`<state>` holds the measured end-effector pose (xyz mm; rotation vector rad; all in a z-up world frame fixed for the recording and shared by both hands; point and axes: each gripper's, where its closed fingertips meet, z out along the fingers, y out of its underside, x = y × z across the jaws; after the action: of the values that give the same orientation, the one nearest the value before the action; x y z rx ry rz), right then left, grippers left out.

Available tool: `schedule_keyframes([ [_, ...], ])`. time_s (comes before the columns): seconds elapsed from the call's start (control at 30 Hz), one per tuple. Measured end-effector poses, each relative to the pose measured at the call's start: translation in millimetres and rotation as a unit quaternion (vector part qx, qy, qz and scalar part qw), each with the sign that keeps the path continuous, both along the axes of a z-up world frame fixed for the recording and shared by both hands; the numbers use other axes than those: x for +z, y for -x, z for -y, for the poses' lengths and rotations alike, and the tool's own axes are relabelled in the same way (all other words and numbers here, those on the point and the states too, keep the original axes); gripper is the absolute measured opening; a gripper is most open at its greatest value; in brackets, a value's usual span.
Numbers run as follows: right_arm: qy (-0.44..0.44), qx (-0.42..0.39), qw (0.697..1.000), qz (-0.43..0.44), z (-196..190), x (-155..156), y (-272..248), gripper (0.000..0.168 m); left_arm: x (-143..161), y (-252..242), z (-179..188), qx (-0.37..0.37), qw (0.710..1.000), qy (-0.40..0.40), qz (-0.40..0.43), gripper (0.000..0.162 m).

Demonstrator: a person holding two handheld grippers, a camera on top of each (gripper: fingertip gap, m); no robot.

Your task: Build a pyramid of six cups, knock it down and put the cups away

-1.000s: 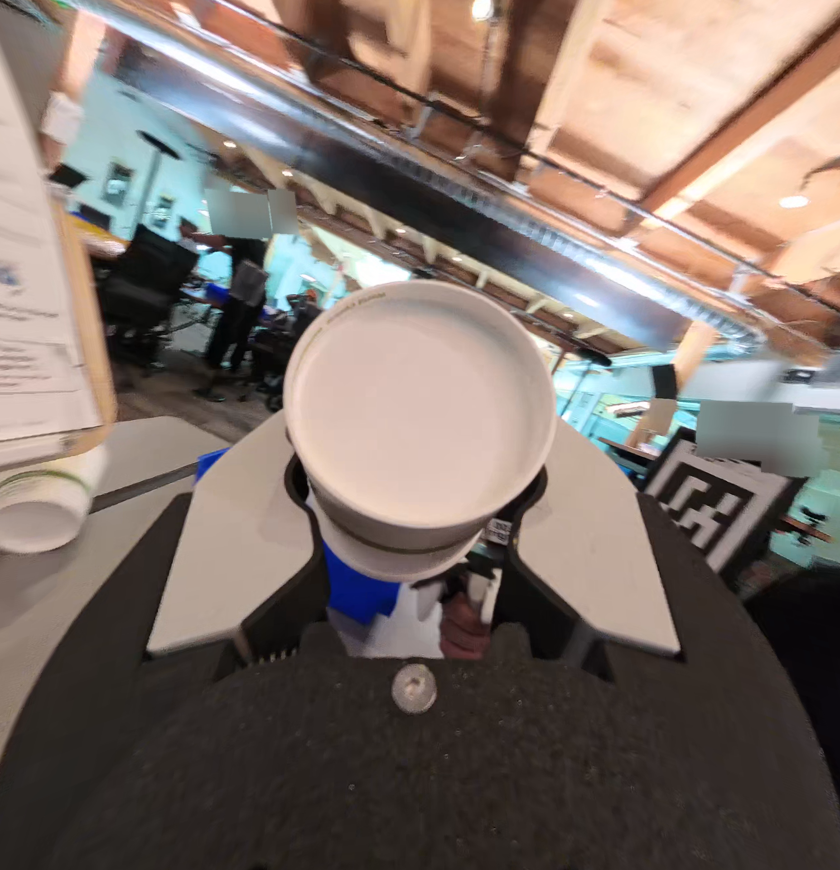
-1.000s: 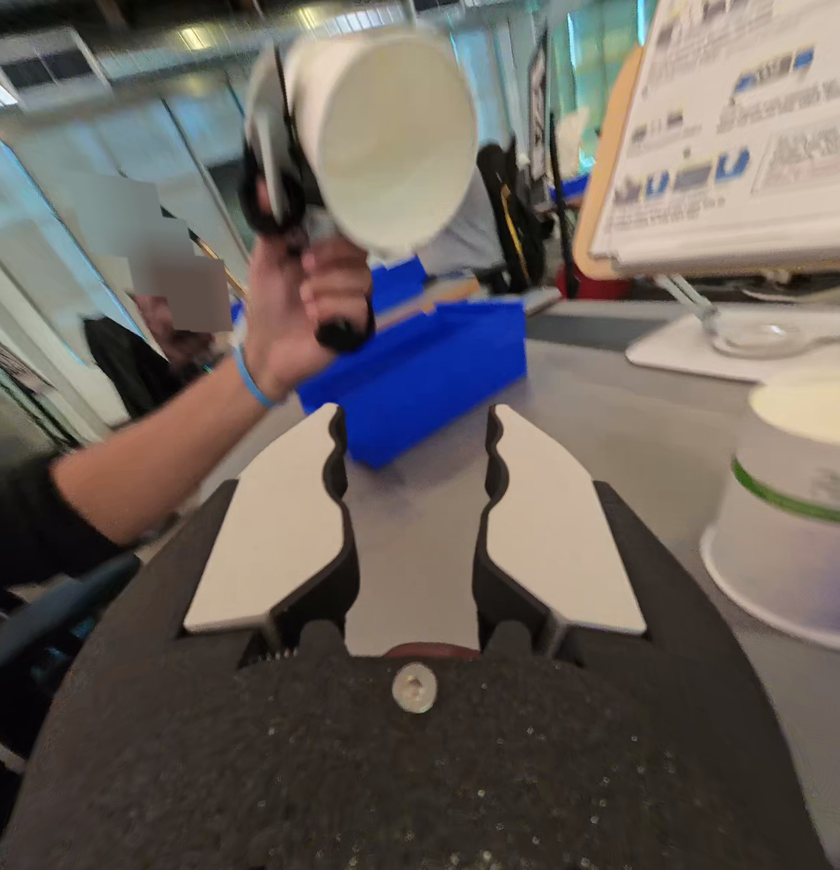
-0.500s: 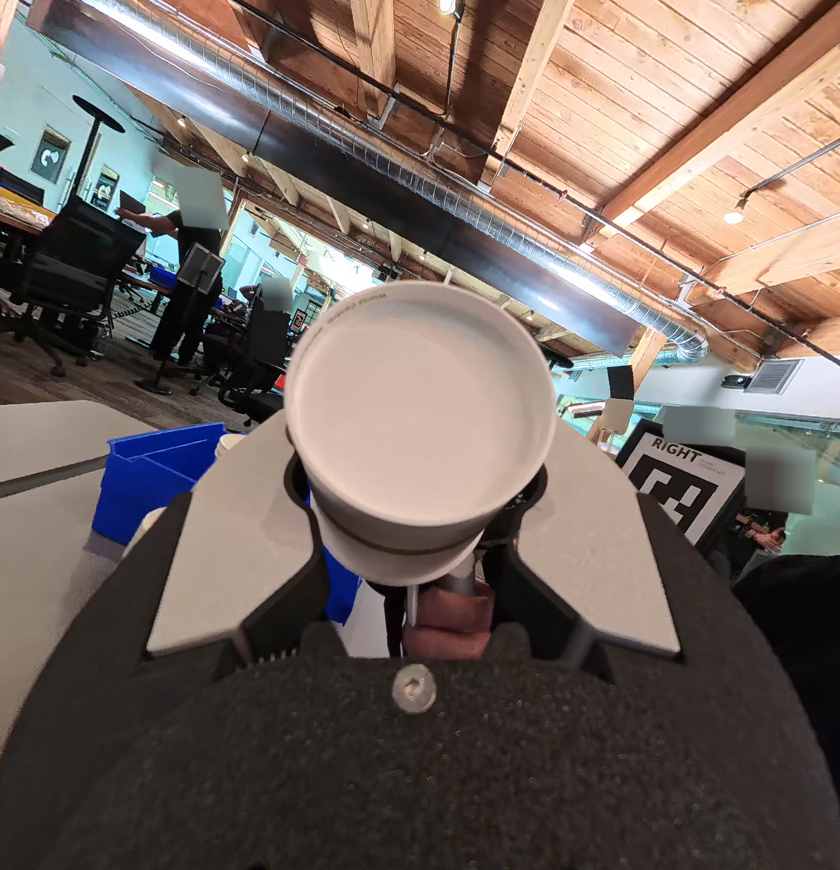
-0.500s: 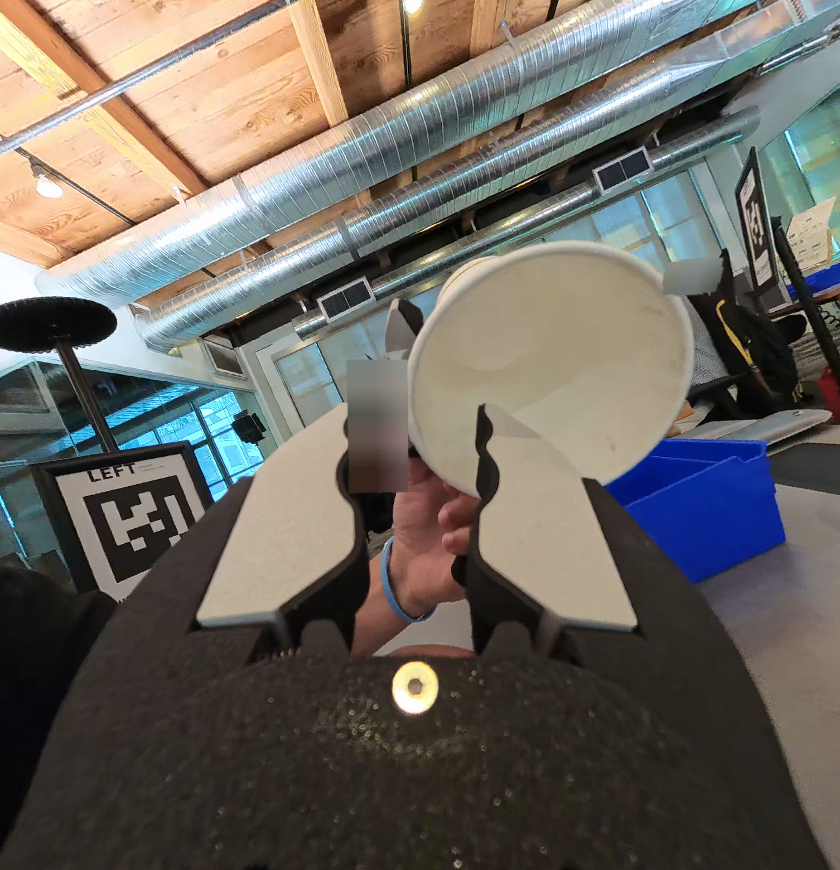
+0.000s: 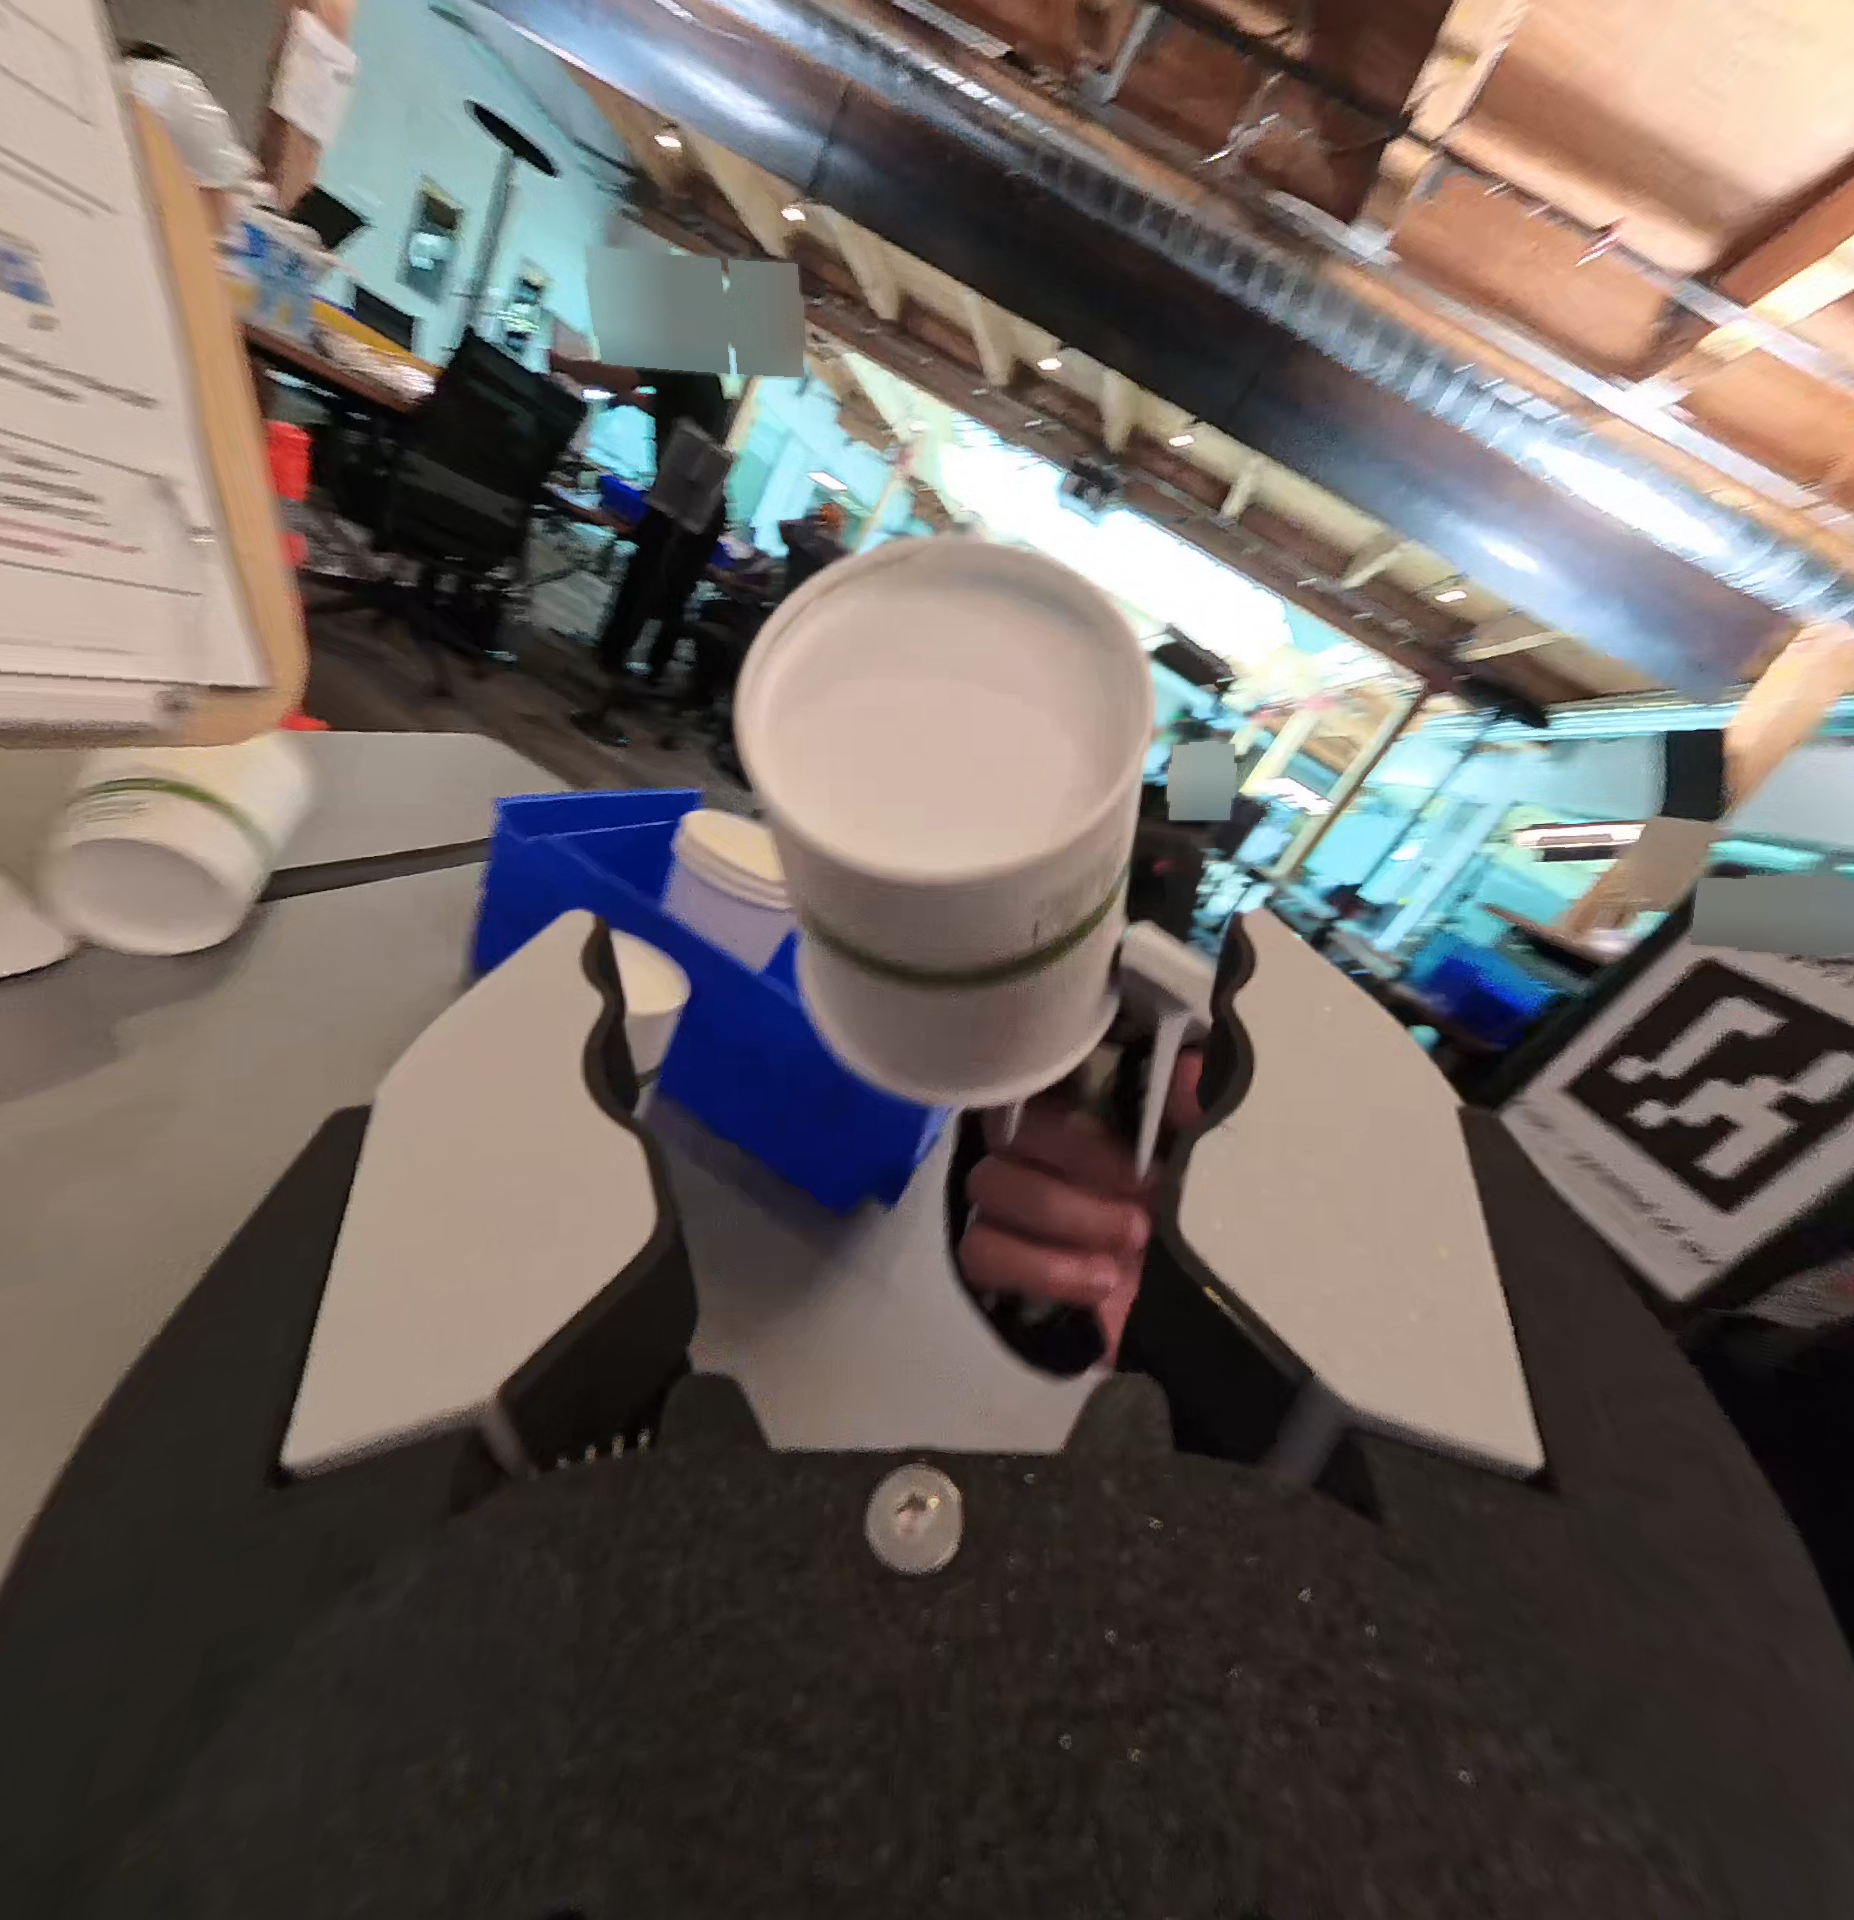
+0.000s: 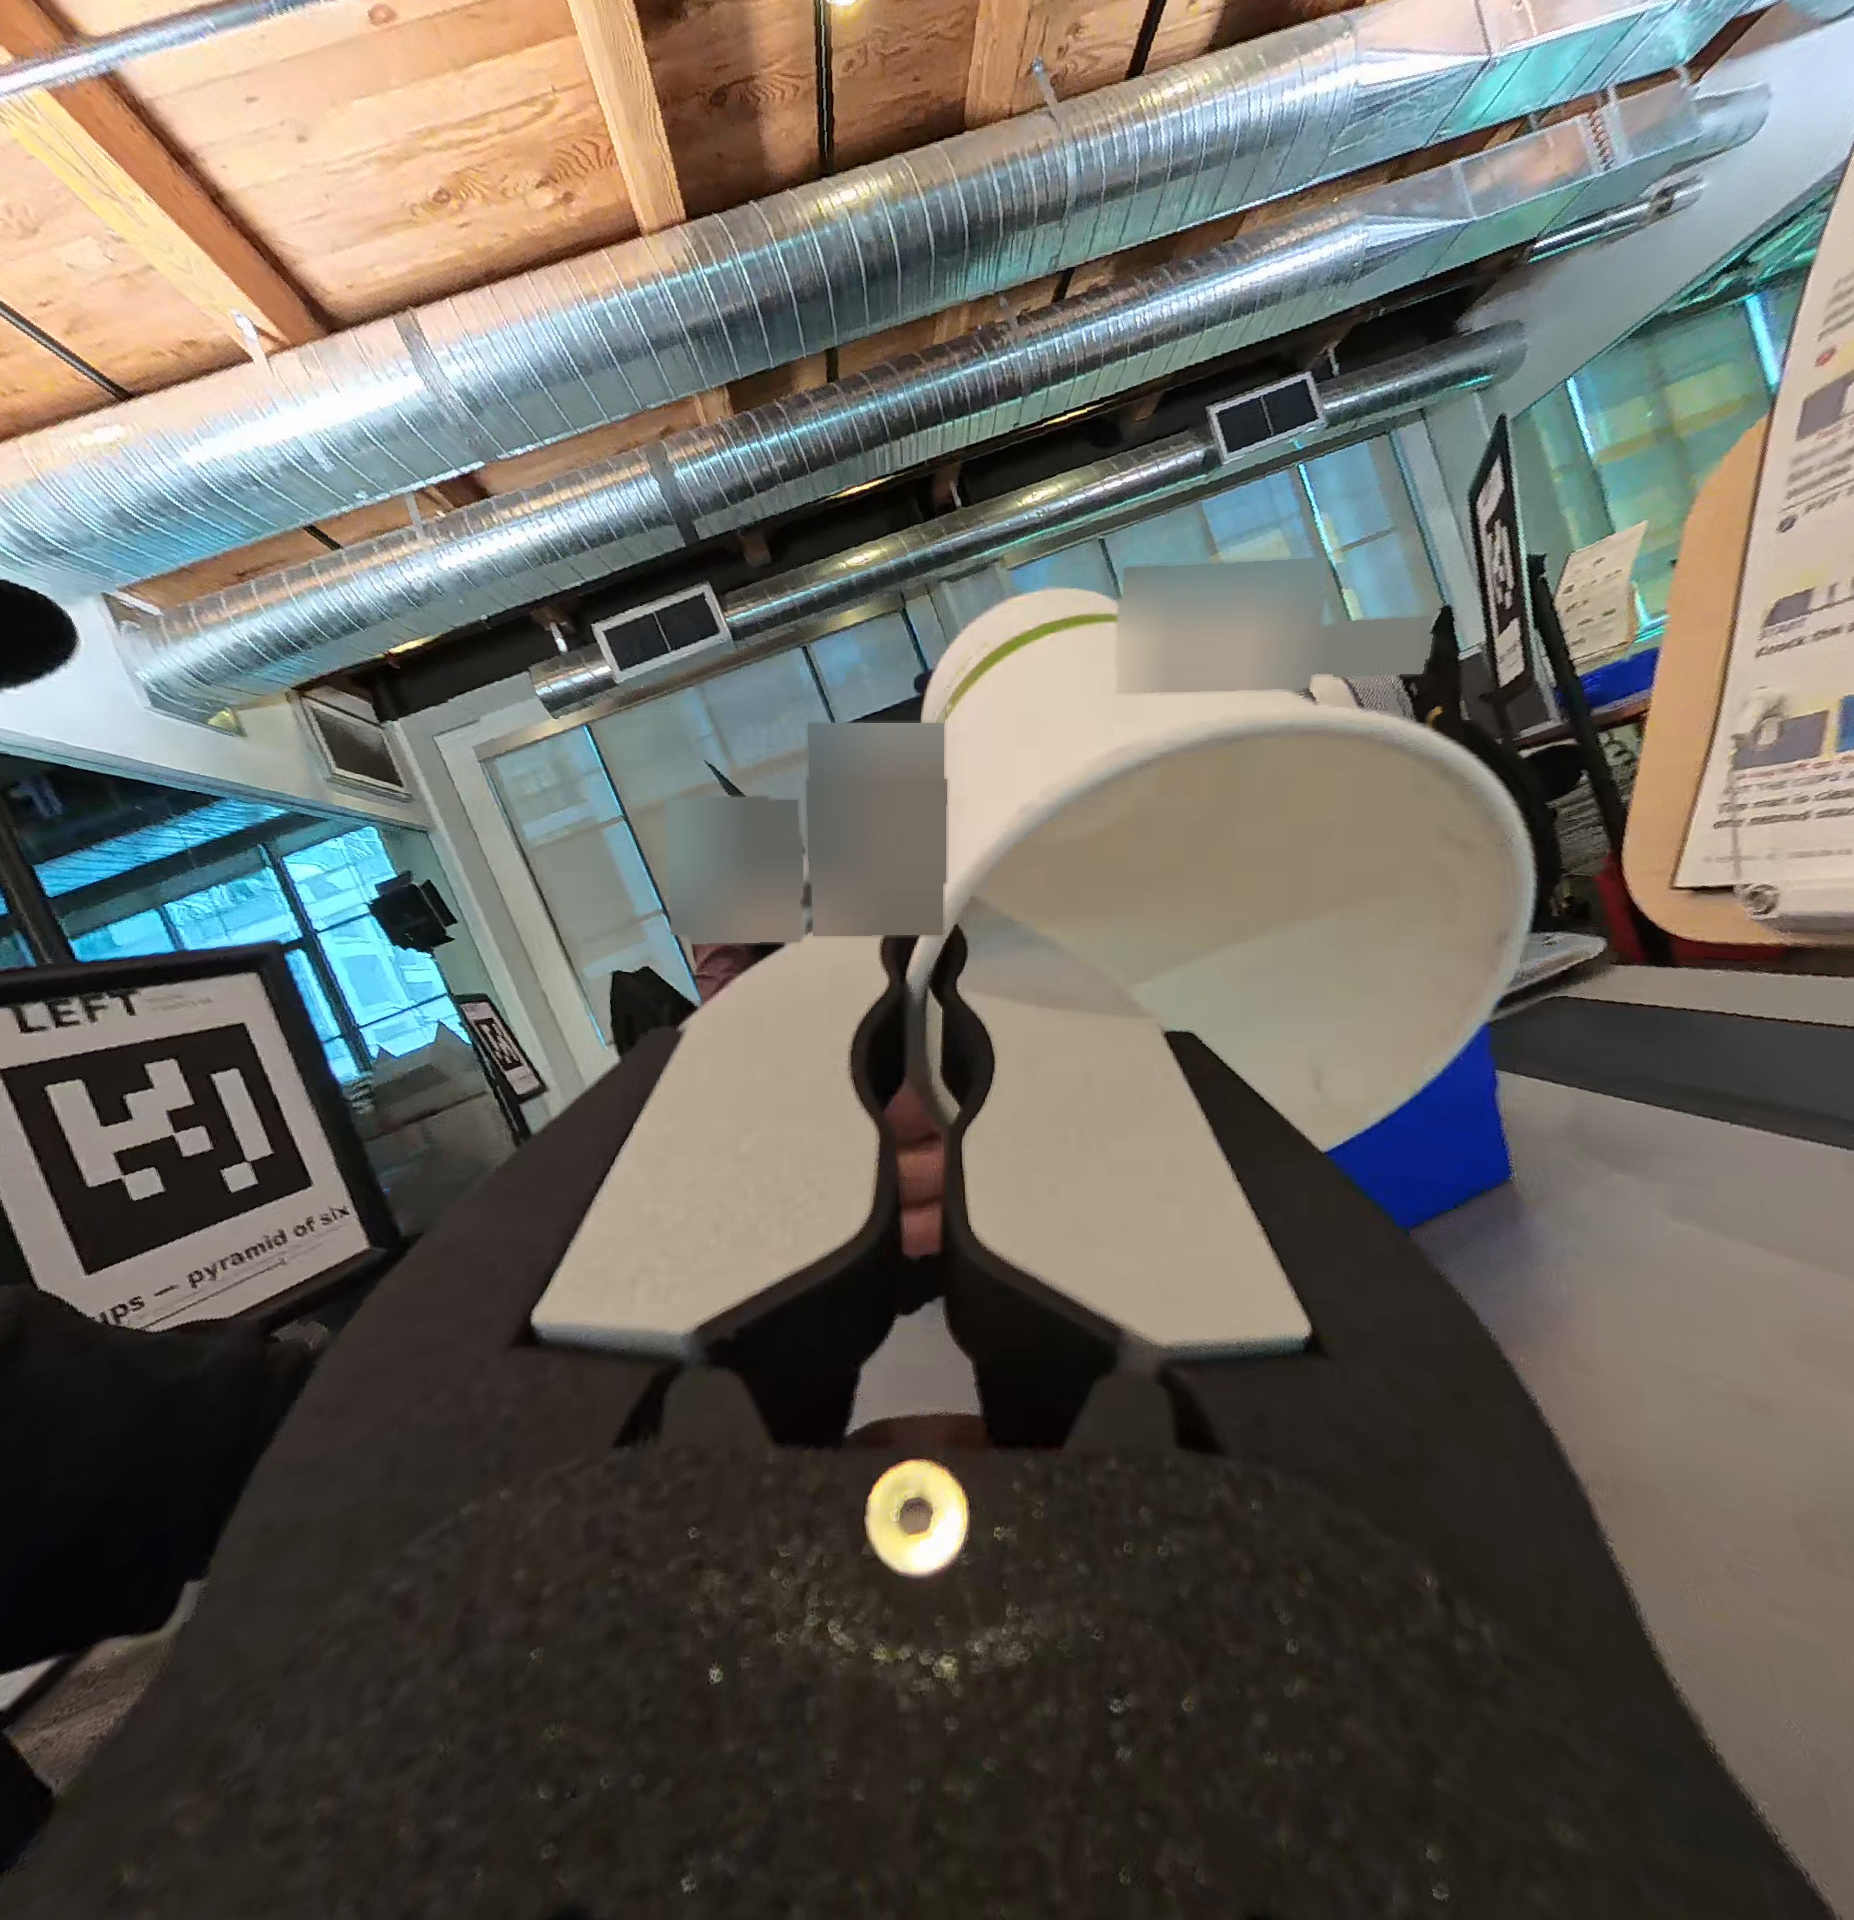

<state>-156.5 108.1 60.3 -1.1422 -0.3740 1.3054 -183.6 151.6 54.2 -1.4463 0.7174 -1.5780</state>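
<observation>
The right gripper's [image 6: 915,992] jaws pinch the rim of a white, green-banded cup [image 6: 1193,862] held in the air, mouth toward it; the left gripper's [image 5: 915,966] jaws stand open and empty. Behind, a blue bin [image 5: 736,997] holds cups, and another cup [image 5: 170,852] lies toppled on the desk [image 5: 123,1164].

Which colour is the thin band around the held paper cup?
Green, on the white paper cup; clearest in the left wrist view.

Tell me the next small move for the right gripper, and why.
Probably swing the right gripper toward the blue bin and lower the held cup into it. Its jaws are shut on that cup's rim, the left gripper stands open and grips nothing, and the bin holds another cup, so putting away seems under way. The tipped cup on the table can wait.
</observation>
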Motion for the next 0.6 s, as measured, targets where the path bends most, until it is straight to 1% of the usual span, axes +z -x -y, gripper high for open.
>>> schedule_keyframes([
  [0.07,-0.01,-0.015,1.0,0.017,1.6,4.0,-7.5,0.0,-23.0,17.4,-0.3,0.068,0.996,-0.018,-0.051,0.105],
  [0.1,-0.016,-0.025,0.999,0.027,2.5,6.0,-11.9,0.001,-42.7,26.4,-0.1,0.111,0.989,-0.03,-0.098,0.105],
  [0.17,-0.03,-0.048,0.997,0.052,4.4,8.8,-21.6,0.0,-85.2,46.7,7.2,0.198,0.955,-0.079,-0.206,0.105],
  [0.2,-0.035,-0.062,0.995,0.069,4.5,9.1,-26.8,0.0,-99.2,55.5,15.1,0.231,0.938,-0.105,-0.234,0.105],
  [0.27,-0.043,-0.092,0.989,0.111,4.5,10.2,-39.3,0.001,-118.8,65.3,34.3,0.262,0.921,-0.122,-0.262,0.098],
  [0.37,-0.052,-0.156,0.967,0.195,3.3,24.1,-71.1,0.0,-130.6,64.2,55.9,0.246,0.921,-0.112,-0.28,0.096],
  [0.43,-0.063,-0.209,0.942,0.255,5.6,47.2,-102.1,0.0,-130.1,62.6,60.1,0.24,0.921,-0.121,-0.281,0.095],
  [0.5,-0.073,-0.272,0.903,0.323,5.1,75.8,-139.5,0.0,-130.6,61.9,59.9,0.237,0.921,-0.126,-0.281,0.092],
  [0.53,-0.076,-0.311,0.876,0.361,1.8,91.2,-161.0,0.0,-132.3,61.3,59.3,0.234,0.922,-0.124,-0.283,0.091],
  [0.6,-0.062,-0.367,0.808,0.457,-11.0,114.8,-204.4,0.0,-138.9,59.6,58.9,0.225,0.922,-0.116,-0.292,0.09],
])
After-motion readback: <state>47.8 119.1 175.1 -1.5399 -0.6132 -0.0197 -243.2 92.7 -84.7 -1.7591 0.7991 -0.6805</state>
